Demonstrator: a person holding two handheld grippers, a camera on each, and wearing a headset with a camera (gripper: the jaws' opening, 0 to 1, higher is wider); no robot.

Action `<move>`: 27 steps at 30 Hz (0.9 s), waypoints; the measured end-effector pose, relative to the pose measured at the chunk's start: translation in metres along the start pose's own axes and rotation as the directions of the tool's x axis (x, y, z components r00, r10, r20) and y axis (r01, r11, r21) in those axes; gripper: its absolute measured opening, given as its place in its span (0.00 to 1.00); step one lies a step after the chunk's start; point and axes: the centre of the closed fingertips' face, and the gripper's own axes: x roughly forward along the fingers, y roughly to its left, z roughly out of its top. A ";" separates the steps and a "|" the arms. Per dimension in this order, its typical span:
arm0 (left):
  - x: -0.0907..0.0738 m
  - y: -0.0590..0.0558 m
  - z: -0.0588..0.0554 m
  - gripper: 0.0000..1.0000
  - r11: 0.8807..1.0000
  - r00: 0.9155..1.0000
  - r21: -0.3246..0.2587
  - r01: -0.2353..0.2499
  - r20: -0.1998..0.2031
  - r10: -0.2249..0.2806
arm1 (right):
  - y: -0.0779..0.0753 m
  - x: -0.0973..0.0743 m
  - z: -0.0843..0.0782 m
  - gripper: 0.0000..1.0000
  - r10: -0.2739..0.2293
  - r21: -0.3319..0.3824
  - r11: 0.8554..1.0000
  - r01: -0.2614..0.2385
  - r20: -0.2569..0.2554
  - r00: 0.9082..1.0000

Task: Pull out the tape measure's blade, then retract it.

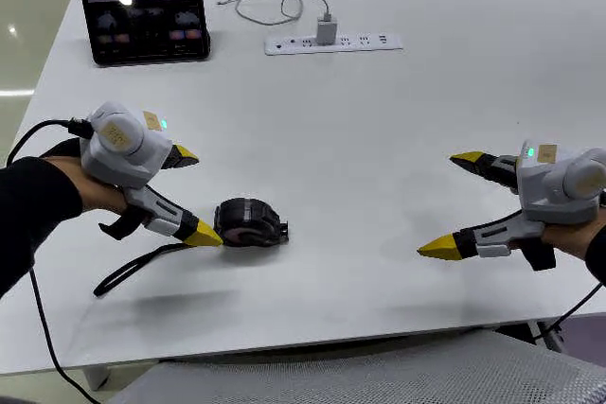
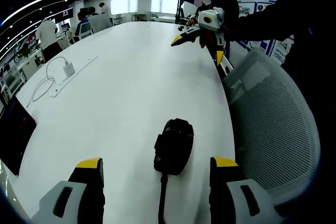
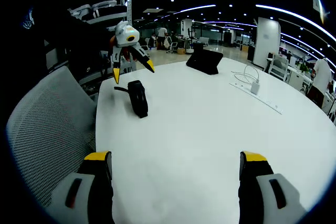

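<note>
left gripper is hovering at the left of the head view with its two yellow-tipped jaws spread wide, pinching nothing; right gripper is hovering at the right of that view, its two jaws also standing wide apart and holding nothing; the two grippers are sitting well apart from each other.

one black tape measure is lying on the white table, lower left of centre in the head view, just beside the lower tip of the left gripper; whether tip and case are touching i cannot tell; in the left gripper view it is sitting ahead of and between the spread jaws; one black strap is trailing from it toward the lower left of the head view.

at the upper left of the head view one dark tablet is sitting with its screen facing the person; to its right one white power strip is lying flat, with one white charger plugged into it and one white cable looping off; one small tan label is sticking on each gripper, two in all, the writing too small to read; the tablet's screen is too blurred to read.

one grey mesh chair is showing along the bottom edge.
</note>
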 end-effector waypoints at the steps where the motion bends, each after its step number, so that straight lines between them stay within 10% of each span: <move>1: 0.002 0.000 0.000 0.78 1.000 1.000 0.003 0.001 -0.004 -0.001 | 0.001 0.002 0.001 0.95 0.009 -0.004 1.000 -0.009 0.001 1.000; 27: 0.037 -0.011 0.011 0.51 0.987 0.992 0.122 0.108 -0.080 -0.099 | 0.042 0.074 0.044 0.79 0.197 -0.126 0.973 -0.193 0.018 0.980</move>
